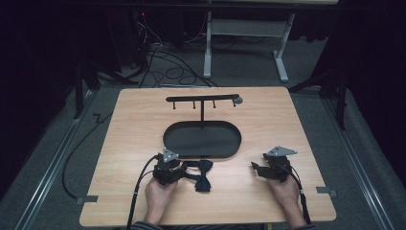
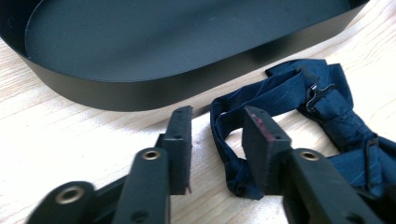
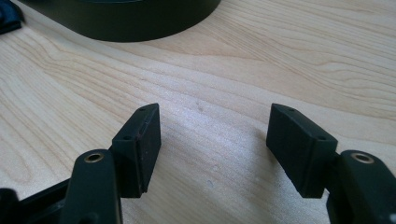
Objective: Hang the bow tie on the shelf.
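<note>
Left gripper [image 1: 178, 168], jaws apart, strap of bow tie [image 1: 203, 175] between them. Tie lies just before tray [image 1: 201, 140], long axis crosswise along tray's near rim; strap end hidden by gripper. Right gripper [image 1: 255, 167] open, right of tray on tabletop [image 1: 268, 115].

The worktop [image 3: 261, 60] was pale wood with a clear grain and a faint sheen. The tray [image 2: 140, 88] looked like smooth matt black metal. The bow tie [image 2: 285, 93] was dark blue woven cloth, creased, with a small metal clasp [image 2: 319, 93].
</note>
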The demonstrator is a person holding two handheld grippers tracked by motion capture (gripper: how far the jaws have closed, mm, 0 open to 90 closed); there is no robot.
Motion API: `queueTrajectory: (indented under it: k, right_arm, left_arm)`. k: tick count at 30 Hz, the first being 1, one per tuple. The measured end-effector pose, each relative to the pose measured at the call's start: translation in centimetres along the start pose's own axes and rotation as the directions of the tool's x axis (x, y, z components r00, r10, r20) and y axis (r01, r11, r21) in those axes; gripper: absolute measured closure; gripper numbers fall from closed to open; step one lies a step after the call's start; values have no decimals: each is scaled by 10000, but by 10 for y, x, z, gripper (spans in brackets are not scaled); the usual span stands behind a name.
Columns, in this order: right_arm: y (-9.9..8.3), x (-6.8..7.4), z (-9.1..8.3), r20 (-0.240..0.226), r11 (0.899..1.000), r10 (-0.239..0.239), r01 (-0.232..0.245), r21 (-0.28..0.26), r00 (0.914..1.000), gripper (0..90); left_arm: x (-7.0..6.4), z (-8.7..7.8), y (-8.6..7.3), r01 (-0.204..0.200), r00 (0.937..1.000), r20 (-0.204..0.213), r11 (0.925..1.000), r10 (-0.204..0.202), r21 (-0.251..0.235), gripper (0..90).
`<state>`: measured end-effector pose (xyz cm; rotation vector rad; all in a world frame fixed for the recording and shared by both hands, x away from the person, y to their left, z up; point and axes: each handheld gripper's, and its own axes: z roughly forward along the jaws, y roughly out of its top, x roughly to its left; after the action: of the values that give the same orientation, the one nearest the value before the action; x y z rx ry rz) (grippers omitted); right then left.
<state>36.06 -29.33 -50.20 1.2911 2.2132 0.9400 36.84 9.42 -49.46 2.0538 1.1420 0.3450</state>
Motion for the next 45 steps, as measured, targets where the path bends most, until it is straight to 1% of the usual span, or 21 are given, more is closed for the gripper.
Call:
queueTrajectory:
  k: [4, 7, 8, 11, 13, 18, 23, 26, 31, 35, 41, 45]
  right_arm:
    - [0, 0, 0, -11, 10000, 46, -46, 28, 10000, 370]
    - [0, 0, 0, -3, 10000, 69, -69, 30, 10000, 370]
    - [0, 0, 0, 0, 10000, 76, -76, 32, 10000, 370]
    - [0, 0, 0, 19, 10000, 79, -79, 26, 10000, 371]
    - [0, 0, 0, 22, 10000, 65, -66, 25, 10000, 371]
    - [0, 0, 0, 27, 10000, 63, -63, 25, 10000, 370]
    - [0, 0, 0, 34, 10000, 62, -62, 16, 10000, 369]
    - [0, 0, 0, 19, 10000, 56, -56, 22, 10000, 364]
    - [0, 0, 0, -12, 10000, -14, 14, 11, 10000, 359]
    - [0, 0, 0, -16, 10000, -11, 11, 23, 10000, 359]
    - [0, 0, 0, -20, 10000, -8, 8, 11, 10000, 359]
    - [0, 0, 0, -26, 10000, -10, 11, 27, 10000, 357]
  left_arm:
    - [0, 1, 0, -100, 9999, 29, 9999, 100, 114, 721]
    - [0, 2, -1, -251, 9997, 25, 9994, 251, 241, 772]
    - [0, 2, -1, -339, 9994, 10, 9991, 338, 242, 789]
    - [-1, 2, -1, -392, 9992, 63, 9990, 391, 220, 852]
    - [-1, 2, -1, -481, 9988, 135, 9985, 477, 257, 876]
    - [-2, -2, -2, -683, 9975, 197, 9973, 678, 264, 886]
    - [-2, -13, -1, -851, 9961, 218, 9964, 851, -46, 888]
    - [-5, -18, -1, -1125, 9936, 3, 9934, 1125, -211, 889]
    - [-6, -26, 2, -1327, 9911, 2, 9907, 1328, -307, 889]
    - [-6, -31, 7, -1297, 9914, 112, 9900, 1305, -556, 889]
    - [-7, -41, 13, -1540, 9879, 85, 9856, 1550, -692, 889]
    - [-7, -49, 14, -1625, 9866, 7, 9823, 1633, -935, 889]
